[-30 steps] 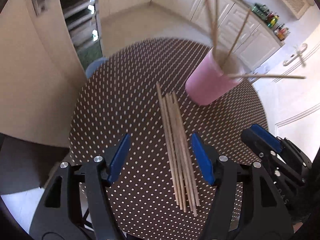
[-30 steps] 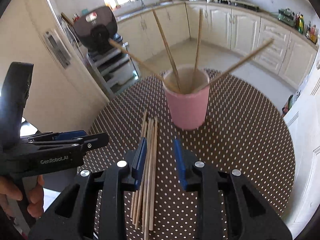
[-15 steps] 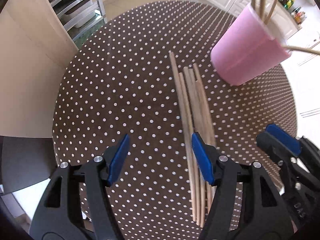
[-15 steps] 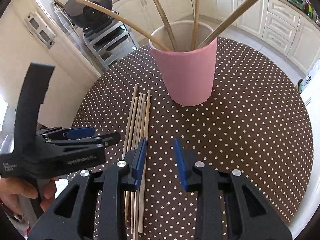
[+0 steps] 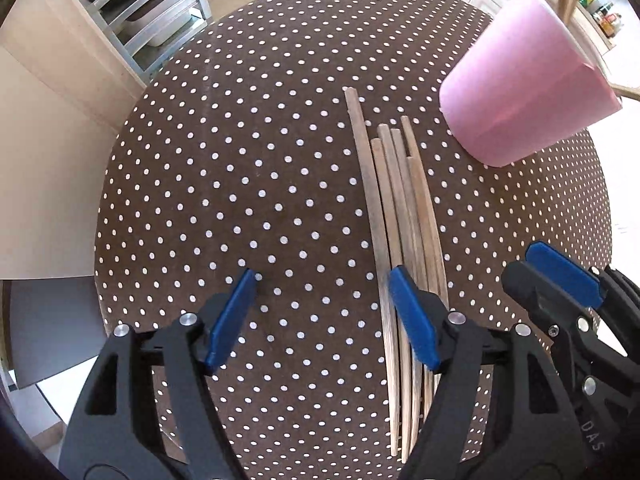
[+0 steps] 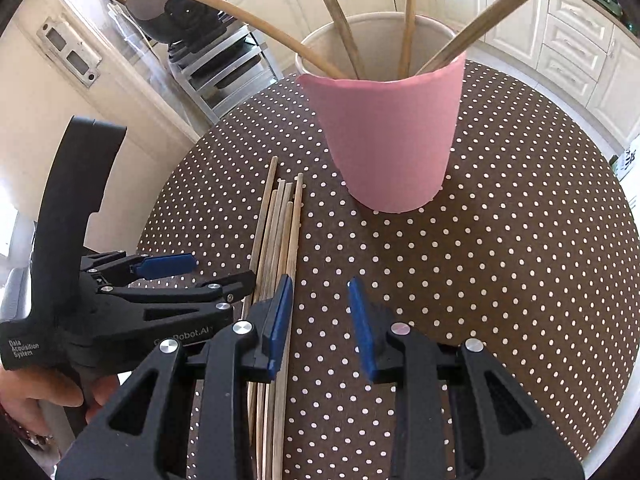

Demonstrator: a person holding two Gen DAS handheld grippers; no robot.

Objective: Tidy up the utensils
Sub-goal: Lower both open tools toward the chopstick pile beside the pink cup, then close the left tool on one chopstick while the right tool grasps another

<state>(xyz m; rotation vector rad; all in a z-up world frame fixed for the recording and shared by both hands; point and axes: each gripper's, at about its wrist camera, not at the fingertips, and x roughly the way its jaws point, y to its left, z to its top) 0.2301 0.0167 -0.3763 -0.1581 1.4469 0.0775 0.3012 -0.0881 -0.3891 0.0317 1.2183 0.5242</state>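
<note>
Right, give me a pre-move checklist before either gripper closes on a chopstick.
1. Left gripper open: ok.
2. Right gripper open: ok.
3. Loose chopsticks lying together flat on the table: ok.
4. One chopstick framed between either gripper's fingers: not ok; the bundle sits at each gripper's inner finger, not centred.
5. Pink cup upright, with room among its four sticks: ok.
6. Clearance between the two grippers: cannot tell; they look close together.

1. Bright daylight fills both views; far cupboards (image 6: 576,40) look washed out.
2. Fisheye bending curves the bench (image 5: 240,184) rim and the sticks (image 5: 400,216).
3. Dark vignette fills the corners.
4. Focus is mostly sharp, shadows soft.
</note>
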